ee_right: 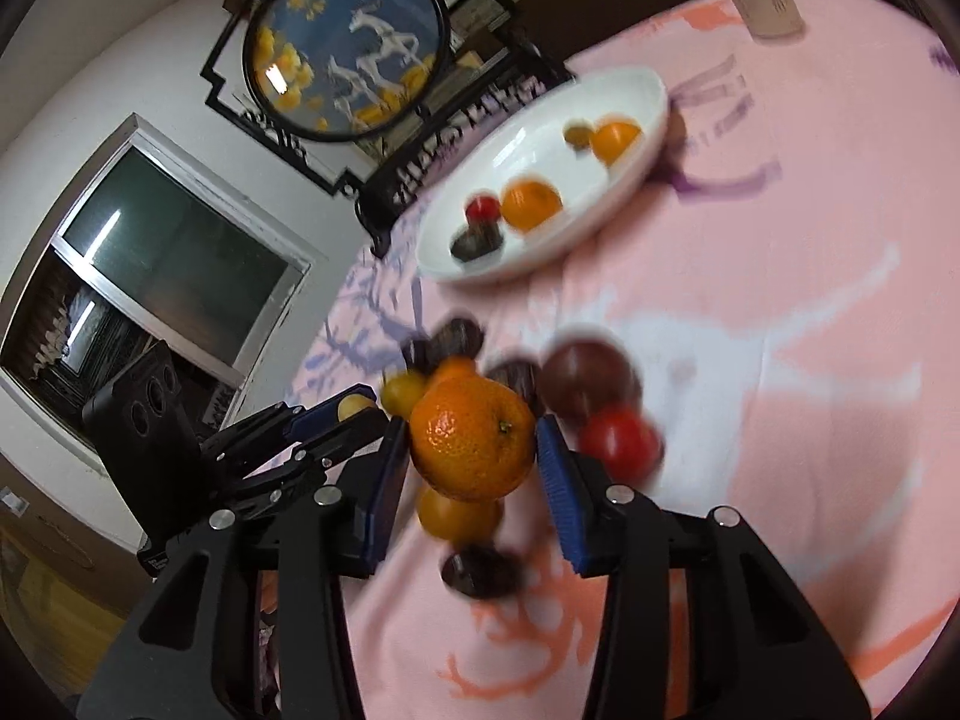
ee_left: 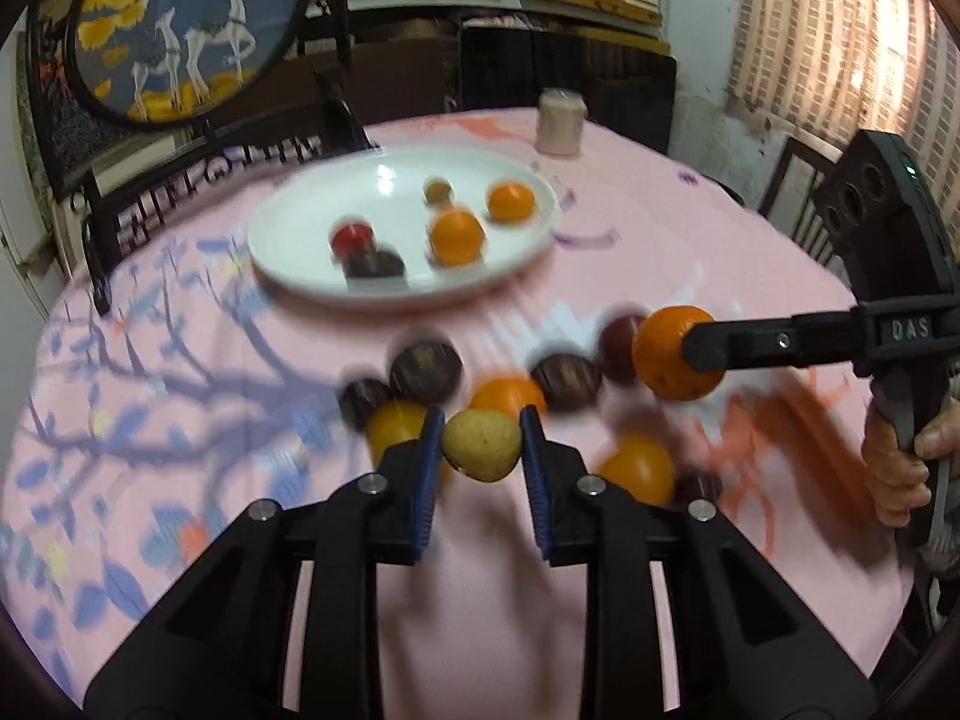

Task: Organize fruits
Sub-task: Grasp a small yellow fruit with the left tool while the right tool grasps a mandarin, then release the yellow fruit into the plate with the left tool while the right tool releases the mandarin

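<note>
My left gripper (ee_left: 482, 444) is shut on a small tan-yellow fruit (ee_left: 482, 445), held just above the pink cloth. My right gripper (ee_right: 474, 447) is shut on an orange mandarin (ee_right: 473, 439), lifted off the table; from the left wrist view that same mandarin (ee_left: 669, 354) shows at the right, pinched by the black fingers (ee_left: 738, 348). A white plate (ee_left: 288, 222) at the back holds two oranges, a red fruit, a dark fruit and a small brownish one. Loose dark-purple and orange fruits (ee_left: 507, 396) lie in a cluster between the plate and my grippers.
A pale cylindrical cup (ee_left: 560, 122) stands behind the plate. A round framed deer picture (ee_left: 180, 24) and a dark chair back stand at the table's far left edge. A red fruit (ee_right: 618, 441) and a dark plum (ee_right: 588, 381) lie right of my right gripper.
</note>
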Demonstrator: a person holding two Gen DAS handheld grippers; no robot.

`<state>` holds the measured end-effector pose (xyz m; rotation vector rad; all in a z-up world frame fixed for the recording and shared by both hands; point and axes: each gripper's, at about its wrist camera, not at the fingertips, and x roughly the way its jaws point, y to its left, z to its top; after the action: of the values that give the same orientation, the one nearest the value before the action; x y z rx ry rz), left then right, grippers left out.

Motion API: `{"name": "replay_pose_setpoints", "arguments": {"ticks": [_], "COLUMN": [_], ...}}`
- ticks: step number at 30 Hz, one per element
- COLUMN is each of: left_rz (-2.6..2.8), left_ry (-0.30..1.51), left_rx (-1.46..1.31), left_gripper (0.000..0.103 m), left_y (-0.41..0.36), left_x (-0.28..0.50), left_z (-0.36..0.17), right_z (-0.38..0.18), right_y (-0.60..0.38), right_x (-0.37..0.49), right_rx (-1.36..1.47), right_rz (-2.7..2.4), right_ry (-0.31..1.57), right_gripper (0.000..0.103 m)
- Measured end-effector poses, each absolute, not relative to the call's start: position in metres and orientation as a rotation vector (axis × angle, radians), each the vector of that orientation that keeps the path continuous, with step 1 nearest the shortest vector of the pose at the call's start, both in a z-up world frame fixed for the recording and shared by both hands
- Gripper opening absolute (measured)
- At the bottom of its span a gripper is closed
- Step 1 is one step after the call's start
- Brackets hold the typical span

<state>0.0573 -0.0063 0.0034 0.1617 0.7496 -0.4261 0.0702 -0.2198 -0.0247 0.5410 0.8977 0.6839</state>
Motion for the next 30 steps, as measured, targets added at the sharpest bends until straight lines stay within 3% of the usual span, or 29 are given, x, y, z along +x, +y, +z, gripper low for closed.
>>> {"name": "replay_pose_setpoints", "arguments": {"ticks": [5, 11, 12, 13, 15, 17, 22, 26, 30], "left_rz": [-0.390, -0.323, -0.314, -0.299, -0.271, -0.272, -0.274, -0.240, -0.194], "left_ry": [0.744, 0.780, 0.786, 0.793, 0.770, 0.760, 0.747, 0.757, 0.759], "left_rx": [0.089, 0.044, 0.042, 0.033, 0.016, -0.001, -0.075, -0.092, -0.041], "left_gripper": [0.026, 0.026, 0.037, 0.064, 0.082, 0.082, 0.083, 0.089, 0.094], "left_y": [-0.010, -0.011, -0.011, -0.009, -0.004, 0.003, 0.024, 0.039, 0.045], "left_x": [0.122, 0.182, 0.188, 0.192, 0.192, 0.191, 0.176, 0.155, 0.121], "left_z": [0.025, 0.009, 0.005, 0.001, -0.001, 0.001, 0.006, 0.001, -0.010], "right_z": [0.002, -0.004, -0.008, -0.011, -0.017, -0.014, 0.005, 0.010, 0.002], "right_y": [-0.211, -0.192, -0.187, -0.185, -0.190, -0.195, -0.207, -0.216, -0.228], "right_x": [0.122, 0.183, 0.192, 0.196, 0.198, 0.195, 0.170, 0.141, 0.109], "right_rx": [0.518, 0.408, 0.367, 0.350, 0.387, 0.420, 0.414, 0.400, 0.355], "right_rz": [0.635, 0.490, 0.480, 0.478, 0.473, 0.502, 0.524, 0.529, 0.498], "right_ry": [0.844, 0.816, 0.833, 0.849, 0.848, 0.829, 0.765, 0.741, 0.735], "right_gripper": [0.045, 0.045, 0.045, 0.046, 0.047, 0.053, 0.054, 0.064, 0.067]}}
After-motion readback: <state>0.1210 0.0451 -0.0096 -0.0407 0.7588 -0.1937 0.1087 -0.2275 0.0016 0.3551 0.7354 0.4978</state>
